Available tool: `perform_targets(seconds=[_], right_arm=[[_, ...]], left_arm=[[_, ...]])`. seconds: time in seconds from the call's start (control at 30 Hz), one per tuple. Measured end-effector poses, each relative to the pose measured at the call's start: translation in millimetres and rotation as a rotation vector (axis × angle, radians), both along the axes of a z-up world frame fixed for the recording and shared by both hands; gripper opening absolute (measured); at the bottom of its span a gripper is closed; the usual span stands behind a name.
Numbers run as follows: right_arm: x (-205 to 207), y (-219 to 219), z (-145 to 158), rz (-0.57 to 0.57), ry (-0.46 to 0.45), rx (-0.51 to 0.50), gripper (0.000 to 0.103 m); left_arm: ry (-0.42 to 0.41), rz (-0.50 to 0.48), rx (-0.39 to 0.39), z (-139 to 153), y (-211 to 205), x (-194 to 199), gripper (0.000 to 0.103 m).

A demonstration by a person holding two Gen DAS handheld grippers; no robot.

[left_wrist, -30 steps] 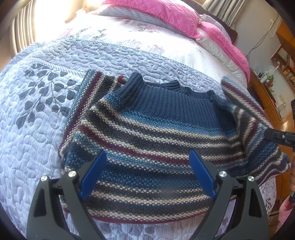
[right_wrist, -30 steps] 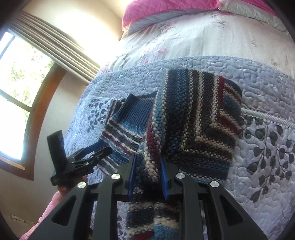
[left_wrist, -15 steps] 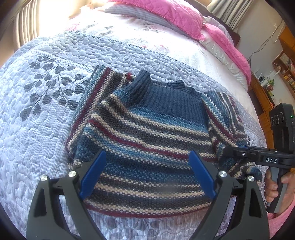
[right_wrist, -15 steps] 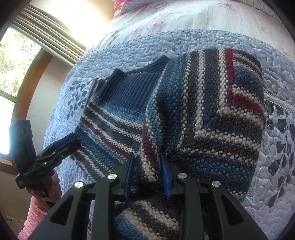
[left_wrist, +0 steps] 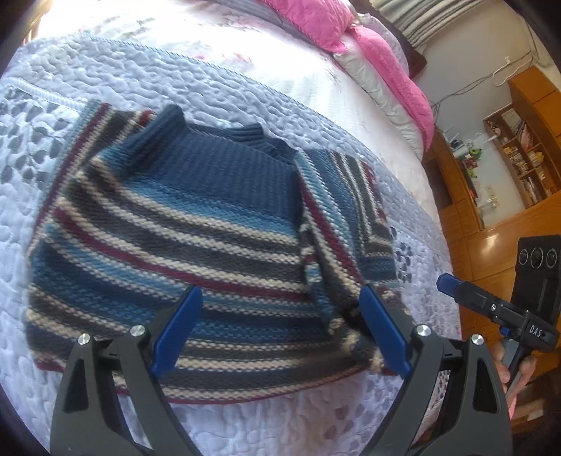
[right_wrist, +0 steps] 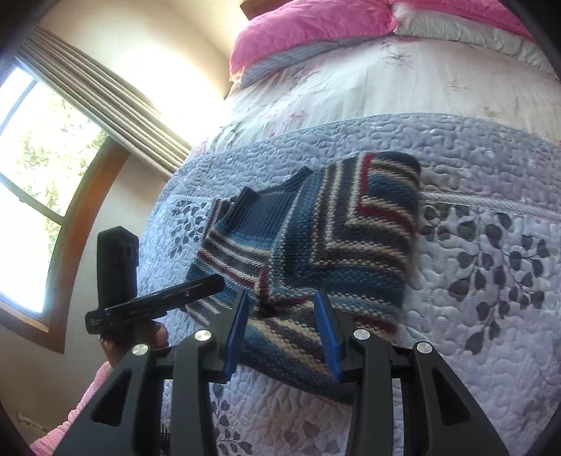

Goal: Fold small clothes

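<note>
A small striped knit sweater (left_wrist: 196, 224), blue, cream and maroon with a navy ribbed collar, lies flat on the quilted bedspread (left_wrist: 245, 87). Its right sleeve (left_wrist: 336, 217) lies folded inward over the body. My left gripper (left_wrist: 280, 329) hovers open over the lower hem, with nothing between its blue pads (left_wrist: 175, 329). In the left wrist view my right gripper (left_wrist: 447, 284) sits off the sweater's right side, held by a hand. In the right wrist view the right gripper (right_wrist: 282, 329) is open just short of the sweater (right_wrist: 315, 238). The left gripper (right_wrist: 214, 282) shows at the left.
Pink pillows (left_wrist: 315, 17) lie at the head of the bed. Wooden shelves (left_wrist: 519, 147) and a wooden floor are past the bed's right edge. A window (right_wrist: 35, 175) with a pleated curtain (right_wrist: 105, 105) is on the other side.
The right gripper carried the sleeve over the sweater's body, let it go, opened and pulled back to the right. The left gripper stayed open over the hem.
</note>
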State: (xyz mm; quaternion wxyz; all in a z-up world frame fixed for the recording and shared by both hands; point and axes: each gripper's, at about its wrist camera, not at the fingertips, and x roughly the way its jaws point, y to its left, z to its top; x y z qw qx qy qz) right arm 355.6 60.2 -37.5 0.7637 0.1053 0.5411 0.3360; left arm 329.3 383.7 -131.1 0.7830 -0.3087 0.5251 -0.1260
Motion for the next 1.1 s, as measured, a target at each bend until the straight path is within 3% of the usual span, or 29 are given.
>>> perform_targets(seconds=[0.1,0.2,0.47,0.73,0.8,0.9,1.1], right_arm=[[-4.3,-29.8,-7.3,-0.037,-0.001,-0.043,0.040],[-8.9,-54.0,-26.7,-0.059,0.028,-0.064,0.040],[-21.0,-84.0,-72.1,-0.098,0.090,-0.062,0.040],[-29.4,-100.1,-84.3,-0.118,0.102,-0.061,0.044],[-31.2,-102.3,-86.9,-0.120,0.108,-0.062,0.044],[-34.2,-101.0,-90.2,-0.118,0.113,-0.067,0.044],[-39.4,-91.6,-95.5,-0.103,0.126,-0.068,0.047]], left_arm=[[0.052,-0.016,-0.026,-13.1,-19.1,12.8,0.089],[0.097,-0.008,-0.055,-22.9,-32.5,20.9,0.082],[0.131,-0.040,-0.110,-27.7,-64.6,40.5,0.082],[0.192,-0.046,-0.189,-44.0,-79.4,57.4,0.063],[0.197,-0.040,-0.192,-45.3,-78.0,59.5,0.047],[0.200,-0.029,-0.192,-47.1,-74.5,61.7,0.036],[0.091,-0.033,-0.176,-23.7,-68.5,50.9,0.030]])
